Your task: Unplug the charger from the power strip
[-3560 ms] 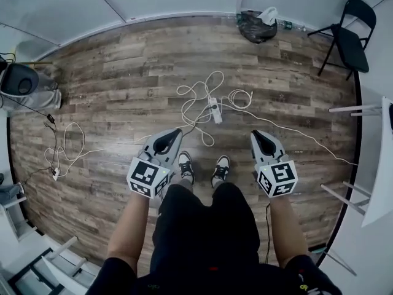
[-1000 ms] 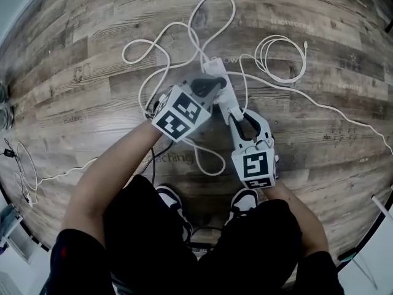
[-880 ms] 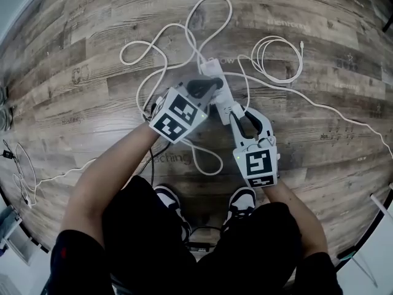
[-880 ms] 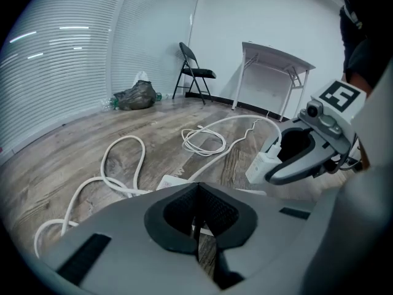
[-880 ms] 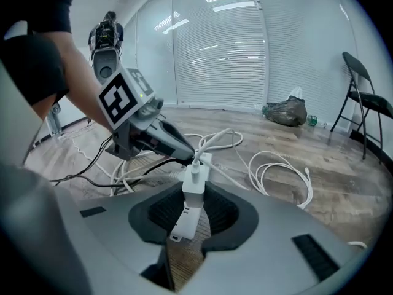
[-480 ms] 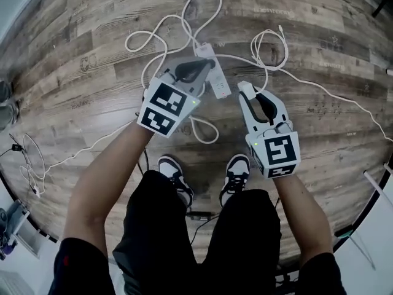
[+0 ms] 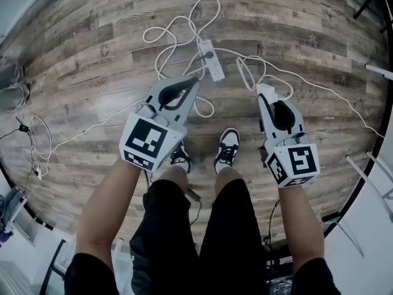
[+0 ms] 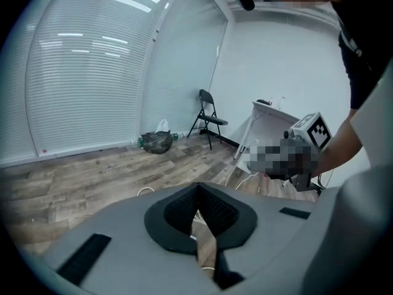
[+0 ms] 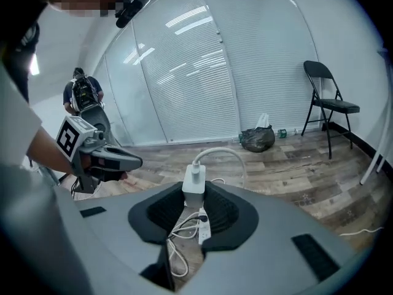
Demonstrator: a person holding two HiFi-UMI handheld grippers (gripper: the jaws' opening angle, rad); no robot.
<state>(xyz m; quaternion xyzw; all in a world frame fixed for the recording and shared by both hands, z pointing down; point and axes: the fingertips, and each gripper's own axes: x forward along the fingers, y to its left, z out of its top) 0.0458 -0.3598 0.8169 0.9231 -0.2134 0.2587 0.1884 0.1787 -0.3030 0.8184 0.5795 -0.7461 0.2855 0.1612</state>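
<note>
Right gripper view: charger (image 9: 194, 178) sits upright between the pads of the right tongs (image 9: 195, 196), which are clamped on its white body at a middling width. Its cable (image 9: 221, 149) arches out of the top and drops away ahead of the tongs. We see nothing plugged beneath it; the prong end is hidden behind the pads.

Power strip (image 7: 212, 61) lies on the wood floor (image 7: 92, 72), well below the right tongs and apart from the charger, showing through the gap under the jaws. In the head view it lies ahead of both tongs and between them, nearer the left tip.

Left tongs (image 8: 198, 189): tips together, nothing between them, only floor showing behind. They are off the strip and hang level with the right pair, to its left.

Our reading: the unplugging itself is done, since charger and strip are clearly separated. What remains is disposal. We judge the next move calls for bringing the right tongs down to a bare patch of floor beside the strip, clear of the looped cables, and widening them only once the charger rests. Trailing cable could drag the strip.
</note>
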